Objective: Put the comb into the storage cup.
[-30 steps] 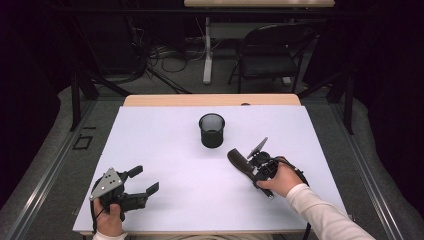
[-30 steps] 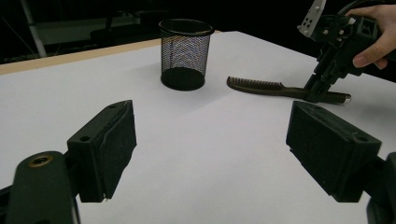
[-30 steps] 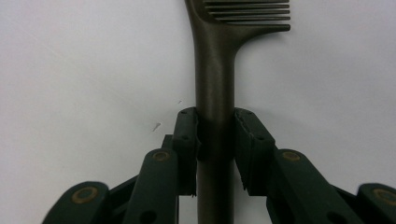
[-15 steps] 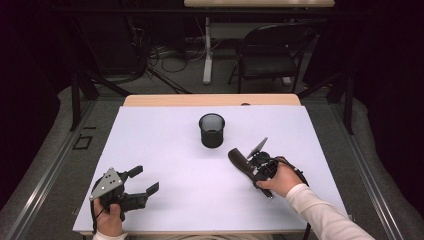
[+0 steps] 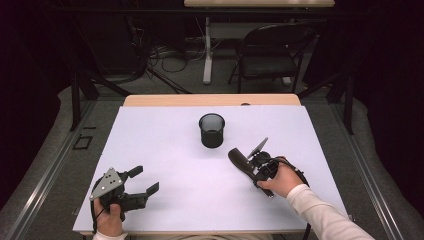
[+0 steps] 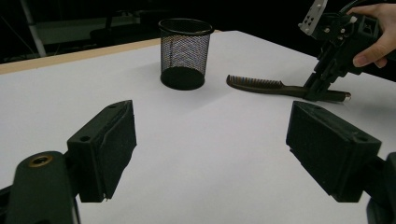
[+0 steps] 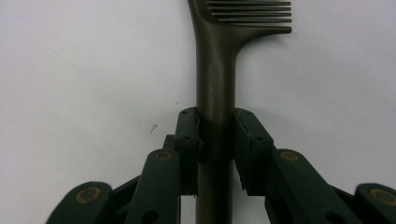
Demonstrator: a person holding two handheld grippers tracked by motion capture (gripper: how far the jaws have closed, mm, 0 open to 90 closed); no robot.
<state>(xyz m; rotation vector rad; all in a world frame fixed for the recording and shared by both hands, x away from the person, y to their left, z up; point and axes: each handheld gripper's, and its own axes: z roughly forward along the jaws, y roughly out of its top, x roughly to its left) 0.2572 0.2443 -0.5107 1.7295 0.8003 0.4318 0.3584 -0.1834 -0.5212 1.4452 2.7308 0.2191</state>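
Even overhead light falls on the white table (image 5: 165, 135), which reads bright and slightly bluish in the high view, while the room beyond its far edge sinks into near black. The mesh cup (image 5: 212, 130) casts only a faint, soft shadow right at its base. The high view is a little soft and grainy. In the left gripper view the near jaws are mildly blurred; the cup (image 6: 182, 52) beyond them is sharper. The right gripper view is crisp, with vignetted corners
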